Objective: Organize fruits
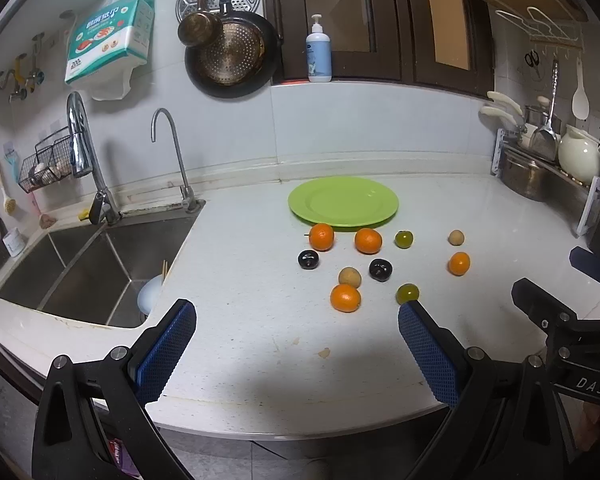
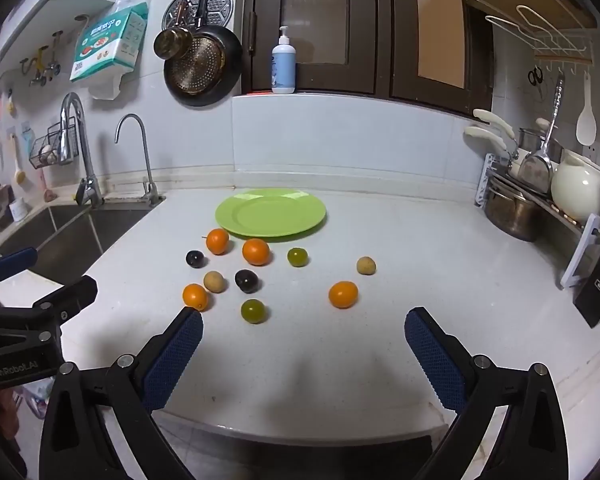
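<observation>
1. Both tongs are released, jaws wide apart and nothing between them: the left tongs (image 1: 296, 344) and the right tongs (image 2: 304, 340) hang over the near edge of the table (image 2: 380, 360), pointing down toward the fruit.
2. Ten small fruits lie loose on the table, in front of the green plate (image 2: 236, 216), which is empty and stands near the back wall.
3. I see four oranges; the nearest to the left tongs is this orange (image 1: 345, 298), and the one alone on the right side is a second orange (image 2: 343, 294).
4. Two dark plums, two green fruits and two pale brown ones lie among them; one green fruit (image 1: 407, 293) is just beyond the tip of the left tongs' right finger.
5. I judge the step in hand is the first pick, probably to bring fruit onto the plate.
6. To do it well, I would take one fruit at a time, starting with a near and free one, such as the second orange for the right tongs.
7. Round fruit rolls easily, so the fingers should come down on both sides of its middle and close gently.
8. The orange beside the brown fruit (image 1: 349, 276) needs care, because the two almost touch.
9. The sink (image 1: 80, 264) is well apart on the left.
</observation>
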The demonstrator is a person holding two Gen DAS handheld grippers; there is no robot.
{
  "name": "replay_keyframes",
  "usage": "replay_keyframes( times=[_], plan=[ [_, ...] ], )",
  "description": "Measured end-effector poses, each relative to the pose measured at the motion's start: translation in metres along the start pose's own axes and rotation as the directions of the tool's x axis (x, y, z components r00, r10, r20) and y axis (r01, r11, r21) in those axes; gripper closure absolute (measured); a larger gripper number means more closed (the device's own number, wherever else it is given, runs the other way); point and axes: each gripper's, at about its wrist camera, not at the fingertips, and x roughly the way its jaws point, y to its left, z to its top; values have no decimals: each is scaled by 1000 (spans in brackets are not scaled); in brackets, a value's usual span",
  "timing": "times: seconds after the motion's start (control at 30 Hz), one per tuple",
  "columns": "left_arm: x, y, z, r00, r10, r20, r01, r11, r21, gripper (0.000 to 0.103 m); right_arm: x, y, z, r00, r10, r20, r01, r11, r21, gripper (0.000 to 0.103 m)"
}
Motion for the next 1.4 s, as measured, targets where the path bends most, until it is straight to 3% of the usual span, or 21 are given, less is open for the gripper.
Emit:
replay_keyframes(
  times=[1.4],
  plan=[
    [-3, -3, -1, 1000, -9, -2, 9, 1000, 2, 0, -6, -1, -1, 1000, 5, -4, -5, 1000, -7, 1]
  ],
)
